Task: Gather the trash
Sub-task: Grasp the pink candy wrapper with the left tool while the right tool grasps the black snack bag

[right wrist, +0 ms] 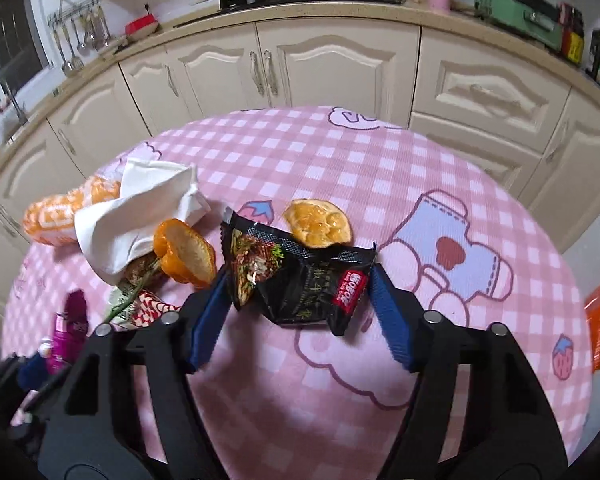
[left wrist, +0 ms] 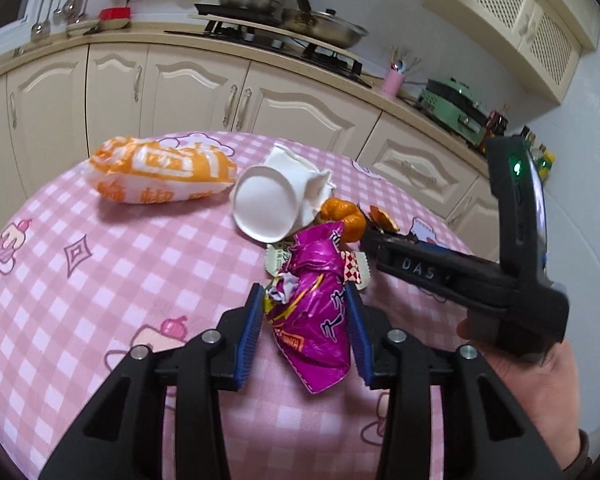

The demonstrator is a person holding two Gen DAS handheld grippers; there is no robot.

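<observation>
While all the trash lies on the desk (right wrist: 380, 152), nothing is collected yet. Left gripper (left wrist: 305, 322) fingers pinch the purple wrapper (left wrist: 314, 320); right gripper (right wrist: 296, 312) fingers straddle the black snack packet (right wrist: 300, 284), contact unclear. Crushed paper cup (left wrist: 268, 204), orange bag (left wrist: 160, 172), peels (right wrist: 316, 224) remain. "DAS" legible on right gripper; packet print unreadable.

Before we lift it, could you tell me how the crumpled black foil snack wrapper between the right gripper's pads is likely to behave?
The black foil snack wrapper is creased and torn open, so probably floppy and very light. Its glossy film may slip against the right gripper. It will likely crumple rather than resist, and its loose corner may droop.
</observation>
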